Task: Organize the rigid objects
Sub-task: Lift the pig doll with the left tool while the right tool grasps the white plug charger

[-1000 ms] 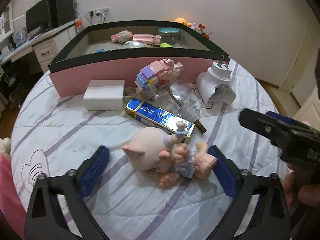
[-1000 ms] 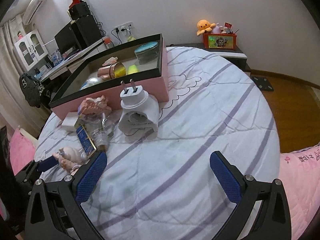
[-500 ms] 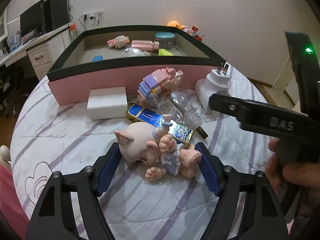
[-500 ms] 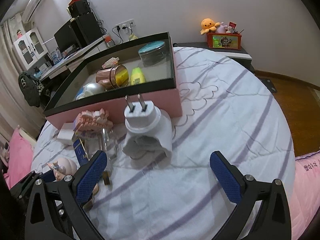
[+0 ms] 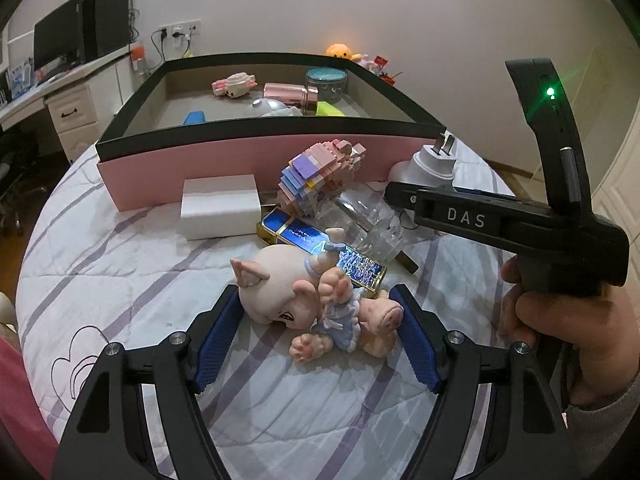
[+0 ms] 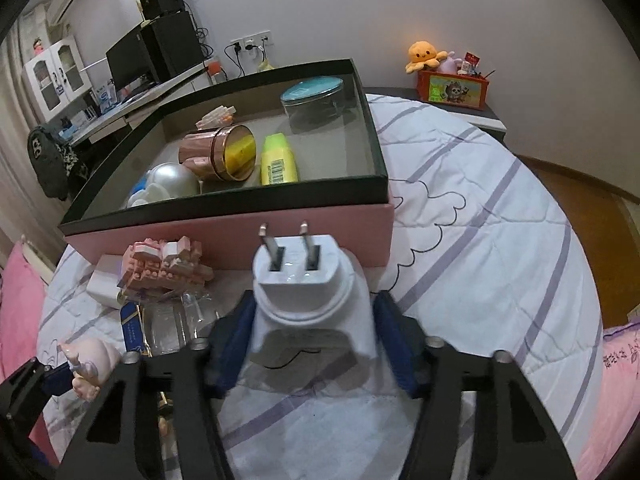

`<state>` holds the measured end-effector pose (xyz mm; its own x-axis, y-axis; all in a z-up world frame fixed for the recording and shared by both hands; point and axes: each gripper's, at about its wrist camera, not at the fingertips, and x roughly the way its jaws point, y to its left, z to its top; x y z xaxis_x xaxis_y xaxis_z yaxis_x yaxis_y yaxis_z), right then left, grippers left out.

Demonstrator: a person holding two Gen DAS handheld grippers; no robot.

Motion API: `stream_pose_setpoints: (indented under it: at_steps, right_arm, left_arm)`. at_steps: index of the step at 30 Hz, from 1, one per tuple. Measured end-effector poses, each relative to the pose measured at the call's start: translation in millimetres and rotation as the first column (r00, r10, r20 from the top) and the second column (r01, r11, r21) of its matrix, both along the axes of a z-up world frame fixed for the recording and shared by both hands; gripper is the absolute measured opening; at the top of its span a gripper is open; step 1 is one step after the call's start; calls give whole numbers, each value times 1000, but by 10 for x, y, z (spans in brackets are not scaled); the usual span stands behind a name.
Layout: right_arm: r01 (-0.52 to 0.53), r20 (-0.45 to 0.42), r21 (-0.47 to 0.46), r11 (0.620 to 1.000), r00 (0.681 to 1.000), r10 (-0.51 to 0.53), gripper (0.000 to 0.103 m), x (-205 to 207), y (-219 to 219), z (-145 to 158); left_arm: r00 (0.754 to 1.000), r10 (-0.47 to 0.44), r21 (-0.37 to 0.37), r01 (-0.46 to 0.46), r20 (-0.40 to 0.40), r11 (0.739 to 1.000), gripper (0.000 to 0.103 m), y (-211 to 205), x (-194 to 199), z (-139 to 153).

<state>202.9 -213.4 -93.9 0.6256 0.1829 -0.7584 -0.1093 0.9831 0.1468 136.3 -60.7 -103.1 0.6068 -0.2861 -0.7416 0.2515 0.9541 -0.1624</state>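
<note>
A pink pig figurine [image 5: 304, 300] in a blue dress lies on the striped bedspread. My left gripper [image 5: 316, 332] straddles it, its blue pads touching or nearly touching both sides. A white plug-in device [image 6: 312, 304] with two prongs stands before the pink box [image 6: 280, 232]. My right gripper [image 6: 316, 340] brackets it, pads close to or against its sides. The right gripper's body also shows in the left wrist view [image 5: 500, 224], with the plug device [image 5: 432, 164] behind it.
The dark-rimmed pink box [image 5: 240, 156] holds a copper tin [image 6: 220, 152], a yellow bottle [image 6: 278, 160], a teal-lidded jar [image 6: 314, 100] and other items. In front lie a white block [image 5: 220, 204], a pink brick model [image 5: 320, 172], a blue-gold box [image 5: 320, 248] and a clear bottle [image 5: 368, 224].
Both grippers moved forward and narrowed: the left around the pig figurine, the right around the white plug device, which now fills the space between its pads.
</note>
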Motion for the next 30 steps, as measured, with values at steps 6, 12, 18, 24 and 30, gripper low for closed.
stream_pose_setpoints:
  at_steps: [6, 12, 18, 24, 30]
  right_arm:
    - [5, 11, 12, 1000, 1000, -5, 55, -100, -10, 50]
    - [9, 38, 17, 1000, 999, -10, 55, -268, -46, 181]
    - [3, 83, 21, 1000, 997, -5, 48, -416, -77, 393]
    - [-22, 60, -43, 999, 998, 25, 18, -421, 12, 395]
    - [10, 34, 24, 1000, 999, -11, 76, -532, -106, 243]
  left_arm:
    - [1000, -2, -11, 2, 14, 1000, 76, 22, -42, 36]
    - [999, -5, -25, 6, 38, 1000, 76, 60, -117, 120]
    - [997, 2, -46, 1, 72, 999, 76, 152, -210, 255]
    - [995, 27, -58, -22, 100, 998, 76, 260, -229, 359]
    - [995, 33, -54, -28, 92, 998, 76, 284, -216, 333]
